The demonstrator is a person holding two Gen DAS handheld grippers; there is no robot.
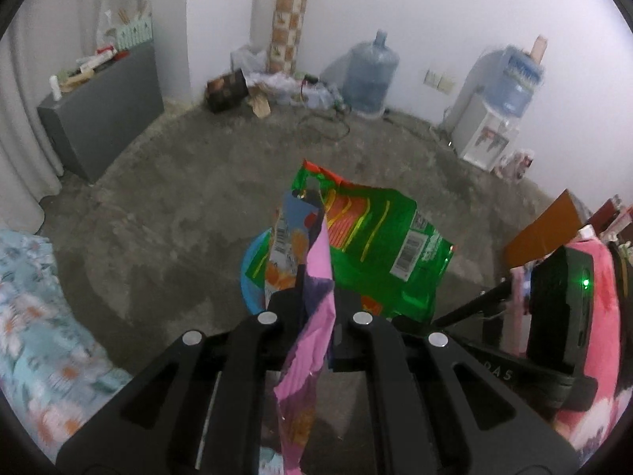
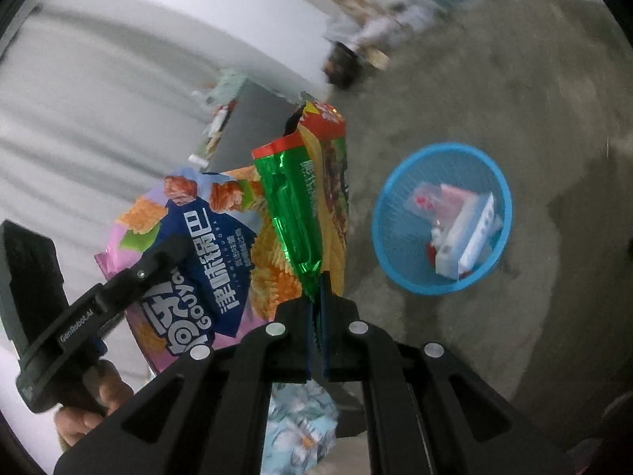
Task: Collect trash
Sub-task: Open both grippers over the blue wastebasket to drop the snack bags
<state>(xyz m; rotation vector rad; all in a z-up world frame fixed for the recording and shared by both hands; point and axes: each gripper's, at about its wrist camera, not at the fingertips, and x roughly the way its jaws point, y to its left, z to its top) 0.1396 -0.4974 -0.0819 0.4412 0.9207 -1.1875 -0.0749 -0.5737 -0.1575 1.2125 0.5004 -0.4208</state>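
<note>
Wrappers (image 2: 304, 206): two; basket (image 2: 399, 186): one.

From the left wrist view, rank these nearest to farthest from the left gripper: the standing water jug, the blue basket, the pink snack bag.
1. pink snack bag: clamped in the left gripper.
2. blue basket: on the floor, just beyond and below the bags.
3. standing water jug: against the far wall, right of centre.

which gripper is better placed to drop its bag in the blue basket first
Probably the left. The left gripper, holding the pink snack bag, sits directly over the blue basket; the right gripper holds the green bag off to the basket's side.
</note>
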